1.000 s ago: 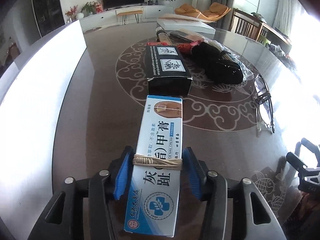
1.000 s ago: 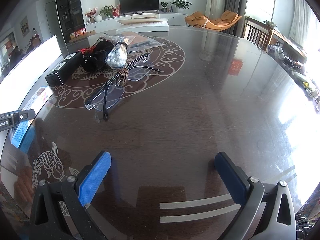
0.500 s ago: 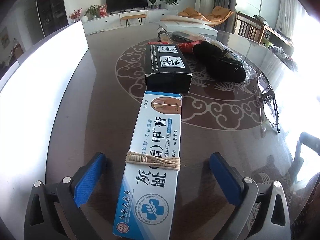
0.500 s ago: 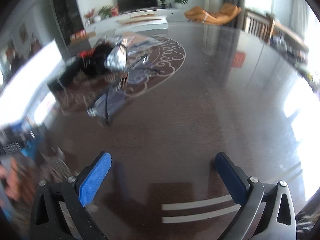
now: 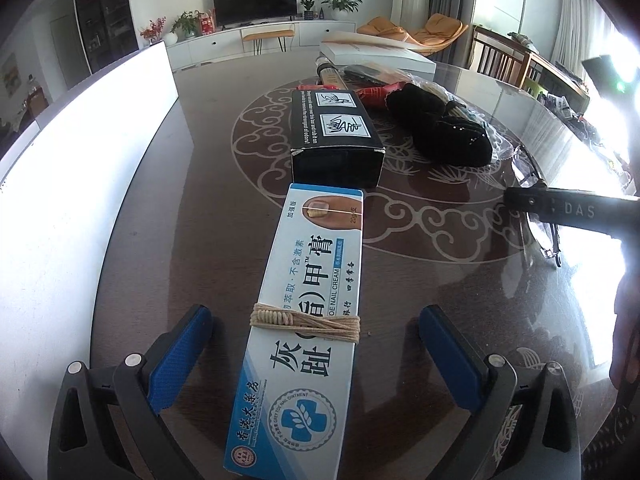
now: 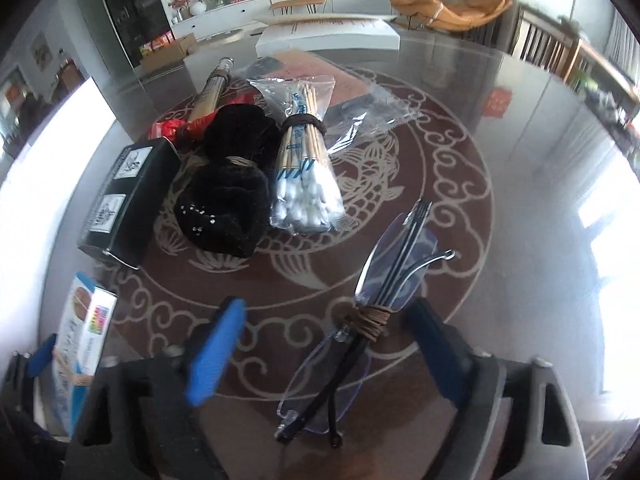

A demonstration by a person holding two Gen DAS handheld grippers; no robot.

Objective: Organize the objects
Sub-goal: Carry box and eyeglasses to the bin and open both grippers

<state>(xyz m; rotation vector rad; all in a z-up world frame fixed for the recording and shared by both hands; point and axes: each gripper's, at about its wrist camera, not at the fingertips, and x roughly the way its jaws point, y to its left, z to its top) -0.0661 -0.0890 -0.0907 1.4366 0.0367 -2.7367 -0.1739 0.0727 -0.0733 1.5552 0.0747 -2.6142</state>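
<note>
On the dark glossy table (image 5: 208,184) with the pale swirl and fish pattern, we had our left gripper (image 5: 316,356) spread wide, its blue pads well clear of both sides of the long white-and-blue nail cream box (image 5: 304,320) with a tan string band wrapped around its middle. So it wasn't gripping anything; the box just lay flat on the table between the fingers, its far end nearly touching the black rectangular box (image 5: 336,132) with white labels.

Over on the other side, our right gripper (image 6: 320,340) was also wide open, with the folded rimless glasses (image 6: 368,316), tied with a brown cord, lying between its fingers. We couldn't tell for sure whether the pads touched them, but there was a visible gap on both sides. Just beyond the glasses sat the clear plastic bag of cotton swabs (image 6: 304,176), bundled with a dark band, and right beside it the black fuzzy cloth bundle (image 6: 228,196), which pressed against the black box (image 6: 128,200). The nail cream box (image 6: 84,340) showed at the left edge of that view, near the left gripper (image 6: 38,360). Farther back lay a flat white box (image 6: 328,38).
</note>
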